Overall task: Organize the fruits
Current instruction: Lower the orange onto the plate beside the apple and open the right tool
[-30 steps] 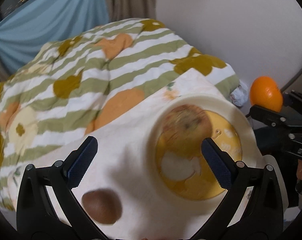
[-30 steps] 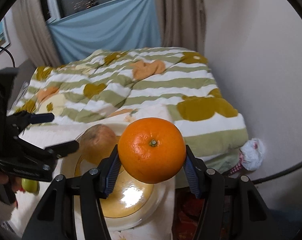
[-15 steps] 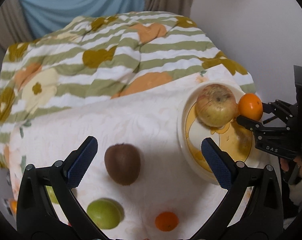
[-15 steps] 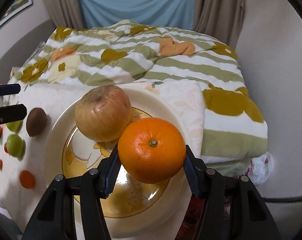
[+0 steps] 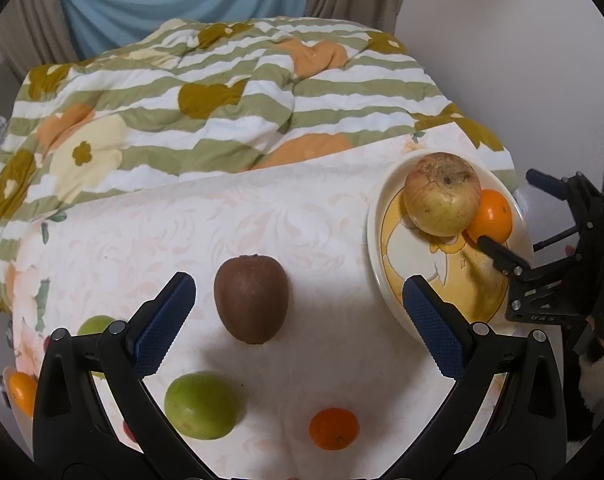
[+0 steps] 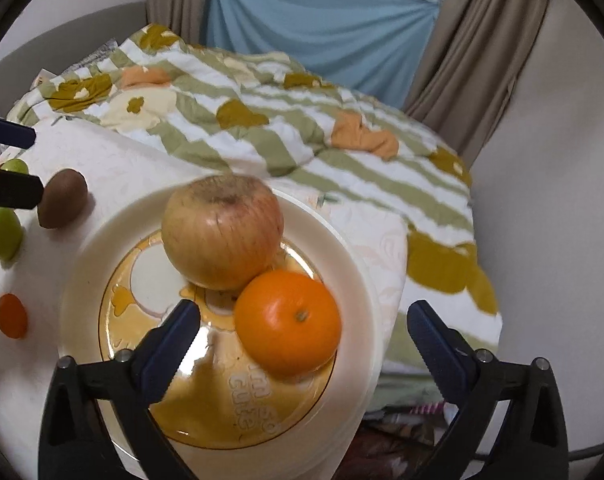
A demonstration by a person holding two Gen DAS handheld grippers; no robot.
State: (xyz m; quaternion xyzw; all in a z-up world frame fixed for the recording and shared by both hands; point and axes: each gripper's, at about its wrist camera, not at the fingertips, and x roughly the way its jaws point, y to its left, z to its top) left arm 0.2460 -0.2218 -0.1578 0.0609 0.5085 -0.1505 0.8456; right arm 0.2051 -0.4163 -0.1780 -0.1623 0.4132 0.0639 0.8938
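A cream plate point(image 6: 78, 300) with a yellow centre holds a large apple point(image 6: 222, 232) and an orange point(image 6: 288, 322) touching it. My right gripper point(image 6: 302, 332) is open, its jaws on either side of the orange. The plate point(image 5: 375, 216), apple point(image 5: 441, 200) and orange point(image 5: 491, 216) also show in the left wrist view. My left gripper point(image 5: 300, 316) is open and empty, just above a brown kiwi point(image 5: 250, 304) on the white cloth. The kiwi point(image 6: 62, 204) also shows in the right wrist view.
A green fruit point(image 5: 200, 406) and a small orange fruit point(image 5: 333, 428) lie near the table's front. More small fruits point(image 5: 20, 392) lie at the left. A striped flowered quilt point(image 5: 222, 92) lies behind the table. A wall stands on the right.
My right gripper has opened and let go of the orange, which now rests on the plate beside the apple. My left gripper has moved closer over the kiwi.
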